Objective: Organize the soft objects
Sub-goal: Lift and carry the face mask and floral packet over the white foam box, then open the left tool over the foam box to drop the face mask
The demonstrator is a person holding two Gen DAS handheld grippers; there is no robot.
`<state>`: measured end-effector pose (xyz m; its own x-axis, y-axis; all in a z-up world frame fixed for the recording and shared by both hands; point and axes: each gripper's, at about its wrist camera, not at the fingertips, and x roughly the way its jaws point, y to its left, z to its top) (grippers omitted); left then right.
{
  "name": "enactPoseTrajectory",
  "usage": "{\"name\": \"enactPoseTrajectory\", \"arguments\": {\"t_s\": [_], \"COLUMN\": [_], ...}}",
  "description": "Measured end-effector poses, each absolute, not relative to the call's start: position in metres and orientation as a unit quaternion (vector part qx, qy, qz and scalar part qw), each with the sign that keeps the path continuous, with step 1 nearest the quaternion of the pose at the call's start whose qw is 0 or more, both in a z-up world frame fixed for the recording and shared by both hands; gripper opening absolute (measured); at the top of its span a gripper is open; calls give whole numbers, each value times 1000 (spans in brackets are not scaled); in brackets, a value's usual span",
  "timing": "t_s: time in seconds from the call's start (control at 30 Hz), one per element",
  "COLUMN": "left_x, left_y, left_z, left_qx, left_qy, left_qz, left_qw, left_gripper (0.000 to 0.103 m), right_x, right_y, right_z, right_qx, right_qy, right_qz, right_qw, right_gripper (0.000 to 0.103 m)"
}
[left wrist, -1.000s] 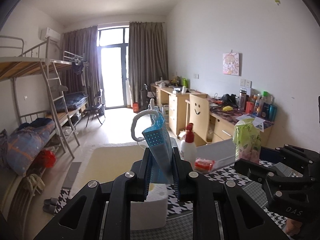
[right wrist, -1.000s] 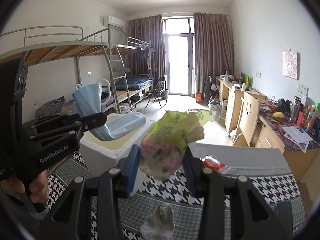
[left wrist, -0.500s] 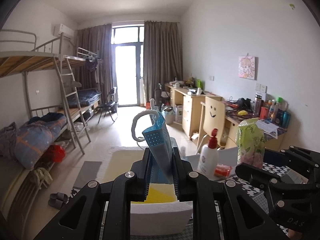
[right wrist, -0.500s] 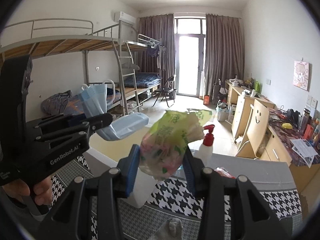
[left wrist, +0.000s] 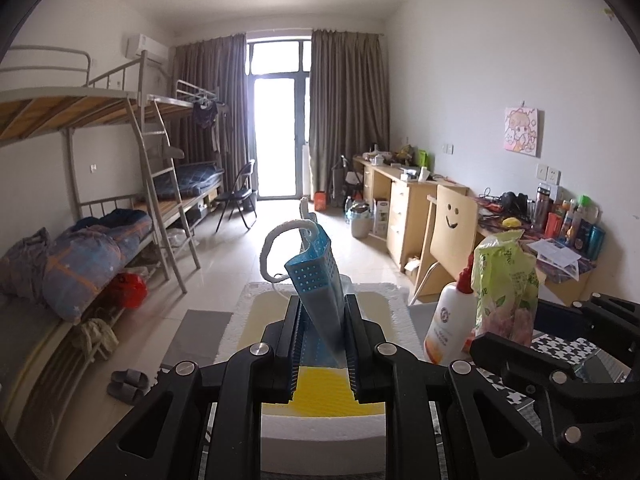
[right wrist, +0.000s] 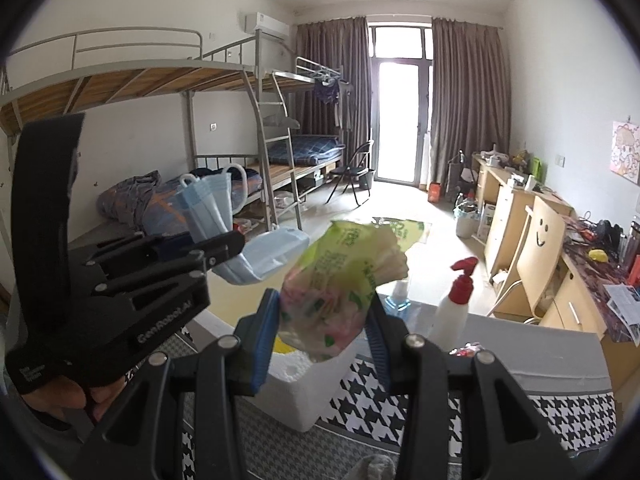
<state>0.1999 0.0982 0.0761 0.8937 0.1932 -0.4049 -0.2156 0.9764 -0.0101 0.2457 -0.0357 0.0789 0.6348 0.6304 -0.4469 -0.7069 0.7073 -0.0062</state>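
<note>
Blue face masks, pleated and thin, with white elastic ear loops, seen clamped upright between the blue ribbed pads of the left hand-held gripper, jaws nearly closed on the fabric. Held in the air above a white foam box with a grainy rim and a yellow lining. In the right wrist view, same masks noted as a small stack folded over the black fingers, one end hanging toward the box.

Green and pink plastic packet, crinkled, glossy and soft-sided, found gripped at its lower part by the right hand-held gripper, jaws partly open and pressing on both sides, packet mouth flared at the top. Held above the near corner of the foam box. Same packet visible from the left wrist view, to the right of the masks and apart from them.

White plastic pump bottle with red nozzle observed standing upright on the bench, just beside the box. Bench covering noted as black-and-white houndstooth cloth. Bare hand seen on the handle of the left hand-held gripper. Grey cloth at the lower edge of the right wrist view too cut off to identify.
</note>
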Motion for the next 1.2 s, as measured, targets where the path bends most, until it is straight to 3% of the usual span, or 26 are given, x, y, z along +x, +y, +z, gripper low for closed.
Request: {"name": "enactPoseTrajectory", "arguments": {"t_s": [0.3,0.47,0.57,0.67,0.9,1.2], "left_x": [215,218,213,207,193,178], "left_y": [108,118,122,128,141,159], "left_z": [68,63,64,67,73,76], "left_qx": [-39,-50,-46,-51,-56,-63], "left_qy": [229,243,237,224,205,195], "left_qz": [92,90,103,113,148,185], "left_qw": [968,965,965,967,966,961], "left_gripper": [24,63,81,90,102,102], "right_x": [255,259,260,261,264,264], "right_y": [-23,-21,-19,-17,-7,5], "right_z": [79,78,78,79,76,75], "right_qx": [-99,-96,-96,-96,-103,-107], "right_qy": [217,224,225,227,231,239], "right_qz": [365,362,362,362,367,385], "right_qw": [900,900,900,899,895,885], "right_gripper": [46,46,46,46,46,46]}}
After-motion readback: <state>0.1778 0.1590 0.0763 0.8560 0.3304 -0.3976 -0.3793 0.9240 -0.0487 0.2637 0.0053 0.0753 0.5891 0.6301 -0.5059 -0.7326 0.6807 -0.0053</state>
